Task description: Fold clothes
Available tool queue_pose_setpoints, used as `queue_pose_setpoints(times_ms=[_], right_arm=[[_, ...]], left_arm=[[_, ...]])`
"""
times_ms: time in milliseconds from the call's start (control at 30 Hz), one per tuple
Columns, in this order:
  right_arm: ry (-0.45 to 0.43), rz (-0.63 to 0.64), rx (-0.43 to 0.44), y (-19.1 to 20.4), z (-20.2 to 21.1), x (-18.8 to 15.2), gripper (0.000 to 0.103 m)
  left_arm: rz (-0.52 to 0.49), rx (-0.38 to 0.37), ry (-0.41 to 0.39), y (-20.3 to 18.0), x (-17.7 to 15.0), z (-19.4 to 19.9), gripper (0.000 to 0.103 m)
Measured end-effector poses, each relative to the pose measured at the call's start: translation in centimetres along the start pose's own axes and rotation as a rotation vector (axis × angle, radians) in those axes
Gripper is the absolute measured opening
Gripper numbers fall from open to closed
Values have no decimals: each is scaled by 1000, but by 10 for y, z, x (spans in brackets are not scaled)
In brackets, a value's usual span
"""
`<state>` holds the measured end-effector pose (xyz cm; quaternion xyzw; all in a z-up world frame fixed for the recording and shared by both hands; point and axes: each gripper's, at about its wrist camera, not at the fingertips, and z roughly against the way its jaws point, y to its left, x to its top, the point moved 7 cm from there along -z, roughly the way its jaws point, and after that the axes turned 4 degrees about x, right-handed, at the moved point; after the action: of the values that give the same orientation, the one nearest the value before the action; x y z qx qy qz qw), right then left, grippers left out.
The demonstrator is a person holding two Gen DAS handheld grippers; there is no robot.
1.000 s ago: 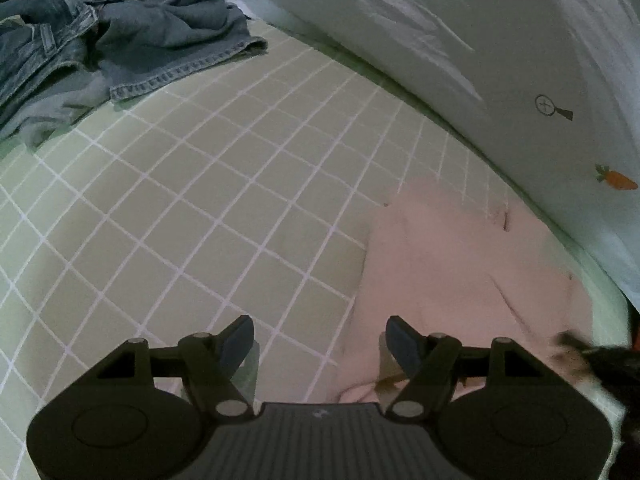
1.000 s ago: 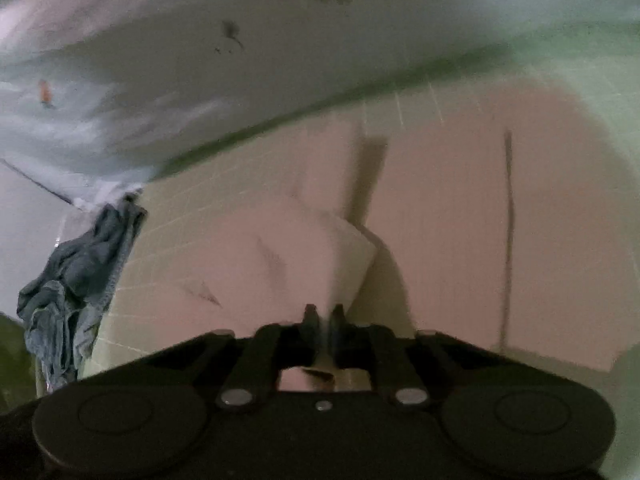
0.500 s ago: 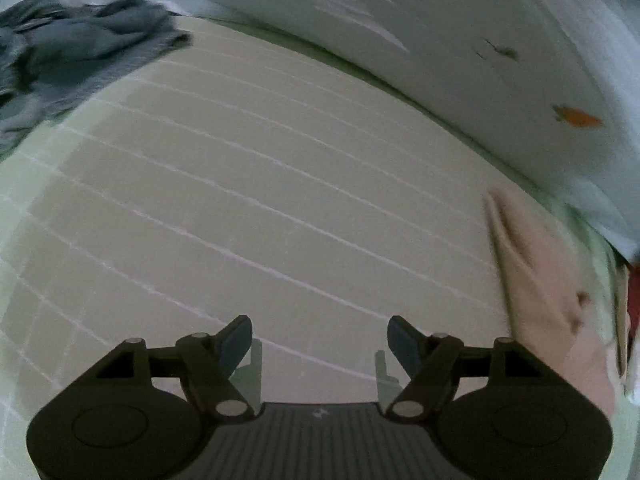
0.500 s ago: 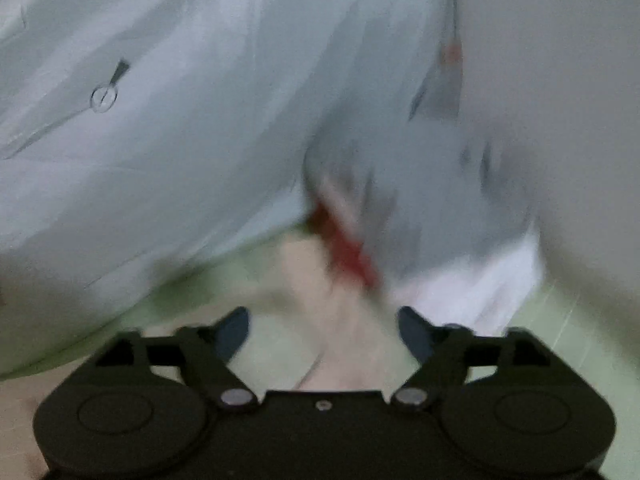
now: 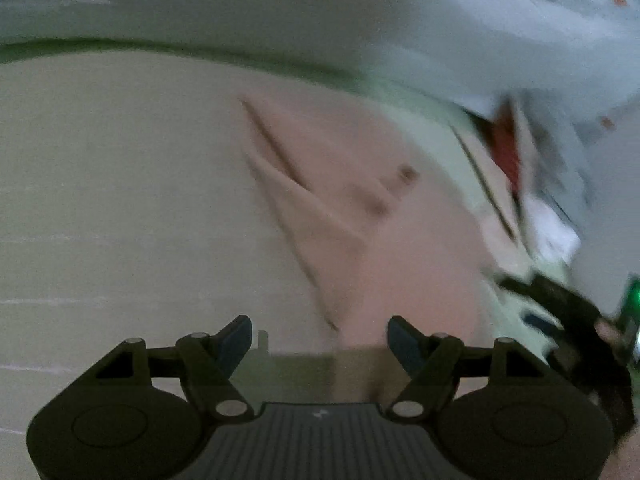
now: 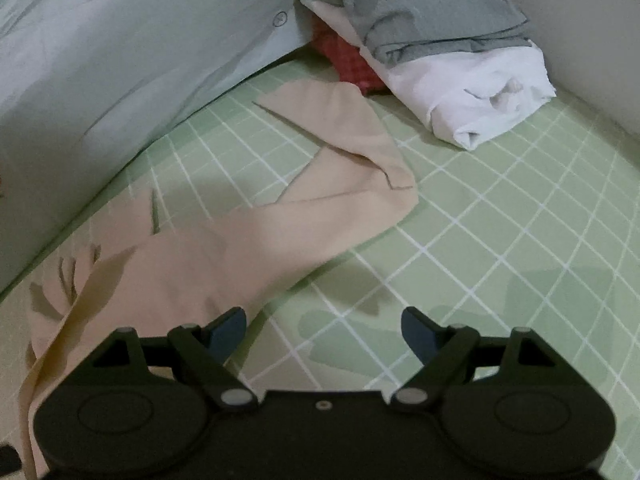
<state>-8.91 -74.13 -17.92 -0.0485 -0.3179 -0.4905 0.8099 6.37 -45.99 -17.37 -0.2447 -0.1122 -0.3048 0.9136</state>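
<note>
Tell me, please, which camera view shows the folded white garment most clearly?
The right wrist view: the folded white garment lies sharp and unobstructed on the green checked sheet, under a grey garment. The left wrist view is motion-blurred and shows only a white smear at its right edge.

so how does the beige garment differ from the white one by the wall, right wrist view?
The beige garment lies spread and loosely creased on the green checked sheet; the white garment is folded into a compact bundle. The beige one has nothing on it; the white one carries a folded grey garment. Neither is held.
</note>
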Motion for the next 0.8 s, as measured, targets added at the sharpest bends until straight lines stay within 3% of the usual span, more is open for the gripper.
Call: queue_pose_setpoints(times_ms=[100, 133, 167, 200, 267, 333, 433, 500, 533, 567, 633, 800], right_arm=[[-4, 0, 3, -1, -1, -2, 85], [-6, 1, 3, -1, 0, -2, 85], [-5, 2, 3, -1, 0, -3, 85], [-4, 2, 3, -1, -1, -4, 85], [0, 6, 9, 1, -1, -6, 85], [-3, 18, 15, 5, 0, -6, 84], [-18, 37, 19, 9, 2, -4, 84], [-23, 47, 25, 13, 2, -3, 84], [-22, 49, 33, 16, 2, -3, 84], [-20, 50, 43, 18, 1, -3, 84], [-9, 57, 69, 27, 0, -6, 84], [11, 148, 125, 60, 4, -21, 84]], left_arm=[[-5, 14, 40, 1, -13, -8, 65], [7, 9, 48, 3, -16, -10, 49], [19, 5, 55, 5, -19, -11, 18], [39, -2, 48, 9, -19, -8, 4], [80, -15, 30, 18, -18, -1, 4], [120, -40, -42, 24, -1, 24, 4], [240, -25, -272, 61, 45, 88, 5], [384, 65, -454, 102, 75, 128, 7], [410, 146, -522, 120, 83, 138, 15], [429, 233, -586, 136, 89, 147, 36], [405, 411, -528, 158, 89, 147, 60], [372, 448, -339, 171, 33, 109, 68]])
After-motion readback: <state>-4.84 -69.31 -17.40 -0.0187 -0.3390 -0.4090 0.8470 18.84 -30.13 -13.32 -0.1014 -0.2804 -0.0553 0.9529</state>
